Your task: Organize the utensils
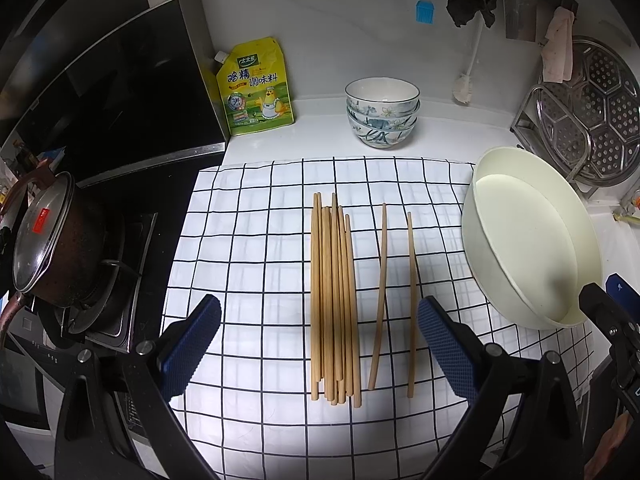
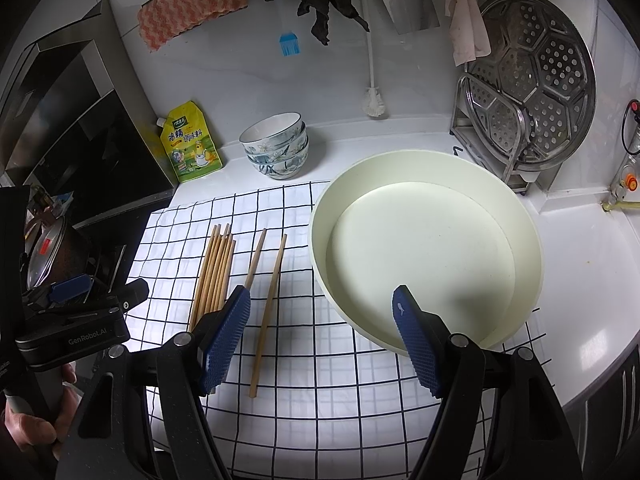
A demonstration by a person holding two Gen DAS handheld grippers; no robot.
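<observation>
A tight bundle of several wooden chopsticks lies lengthwise on the checked cloth. Two loose chopsticks lie just right of it, one bowed and one straight. A wide cream basin sits at the cloth's right side, with nothing inside. My left gripper hovers open over the near ends of the chopsticks. My right gripper stands open in front of the basin, its left finger near the loose pair.
Three stacked floral bowls and a yellow seasoning pouch stand by the back wall. A lidded pot sits on the stove at left. A steel steamer rack stands at back right.
</observation>
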